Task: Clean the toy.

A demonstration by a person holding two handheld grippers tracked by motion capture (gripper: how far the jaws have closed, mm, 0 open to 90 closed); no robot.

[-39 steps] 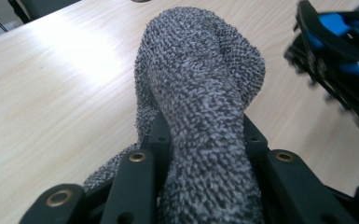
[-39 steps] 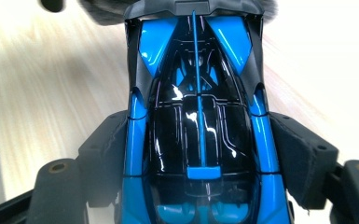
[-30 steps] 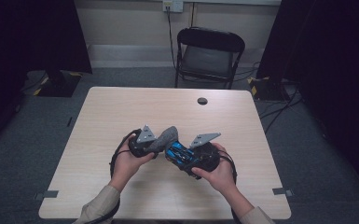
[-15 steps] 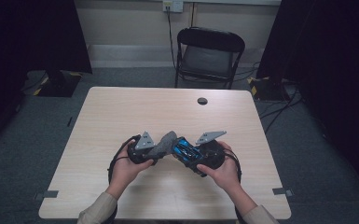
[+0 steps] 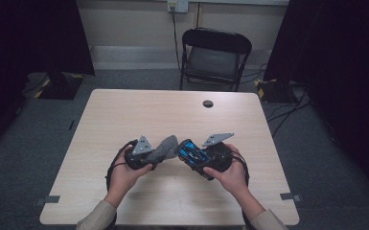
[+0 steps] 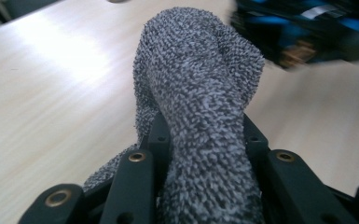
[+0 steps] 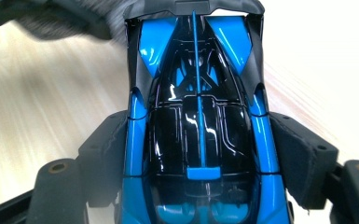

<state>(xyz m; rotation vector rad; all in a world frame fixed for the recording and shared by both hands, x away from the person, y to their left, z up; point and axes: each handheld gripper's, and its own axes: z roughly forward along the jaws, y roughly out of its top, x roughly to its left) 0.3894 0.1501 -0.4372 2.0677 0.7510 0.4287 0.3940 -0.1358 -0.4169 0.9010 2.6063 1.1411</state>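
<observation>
A grey knitted cloth point(image 6: 200, 107) is bunched up between the black jaws of my left gripper point(image 6: 200, 140), which is shut on it. In the high view that cloth point(image 5: 165, 147) sticks out to the right of the left gripper point(image 5: 148, 153) toward the toy. My right gripper point(image 7: 200, 154) is shut on a blue and black toy car point(image 7: 198, 116), its pads pressed against the car's two sides. Seen from above, the car point(image 5: 190, 152) is held over the front middle of the table, its end almost meeting the cloth. The right gripper point(image 5: 206, 155) points left.
The light wooden table point(image 5: 172, 115) carries a small dark round cap point(image 5: 208, 103) near its far edge. A black folding chair point(image 5: 215, 57) stands behind the table. Dark curtains and cables flank the room on both sides.
Both hands have drifted slightly toward the table's front edge, and the car has tilted a little. The grips on the cloth and the car are the same.
</observation>
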